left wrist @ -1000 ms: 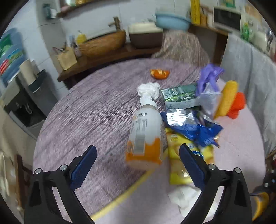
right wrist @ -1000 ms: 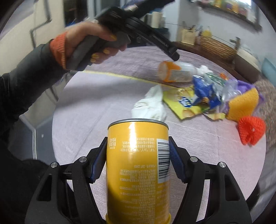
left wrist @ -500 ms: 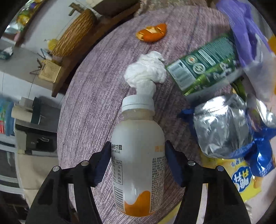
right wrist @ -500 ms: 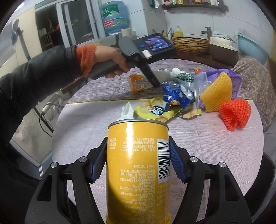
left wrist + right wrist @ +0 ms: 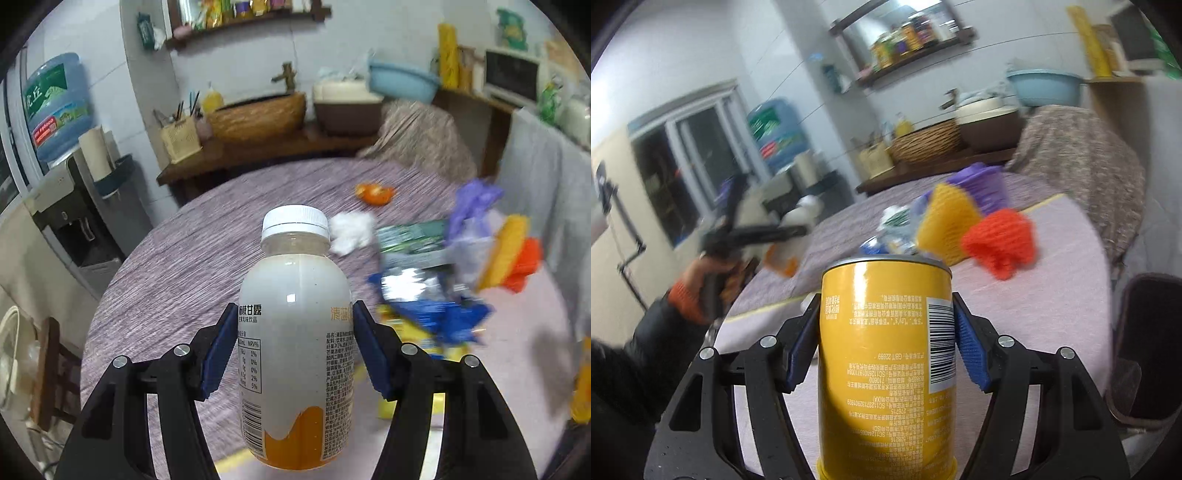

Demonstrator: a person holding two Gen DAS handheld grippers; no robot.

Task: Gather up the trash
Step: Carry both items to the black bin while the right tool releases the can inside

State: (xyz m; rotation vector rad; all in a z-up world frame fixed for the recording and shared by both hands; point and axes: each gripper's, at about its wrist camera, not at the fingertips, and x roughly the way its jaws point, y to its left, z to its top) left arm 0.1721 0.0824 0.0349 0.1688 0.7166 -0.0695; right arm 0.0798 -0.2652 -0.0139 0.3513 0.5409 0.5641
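Lifted since earlier: our left gripper (image 5: 295,347) clamps the bottle (image 5: 295,332) mid-body, off the tabletop (image 5: 177,266). Smooth, light plastic, probably slippery. Our right gripper (image 5: 886,350) grips the stiff yellow can (image 5: 886,362).

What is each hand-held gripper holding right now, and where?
Left hand-held gripper: capped drink bottle, clamped mid-body. Right hand-held gripper: yellow can, clamped around its sides.

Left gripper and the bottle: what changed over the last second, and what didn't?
The left gripper, open above the lying bottle a second ago, closed on it and lifted it off the table. The right gripper kept its hold on the yellow can.
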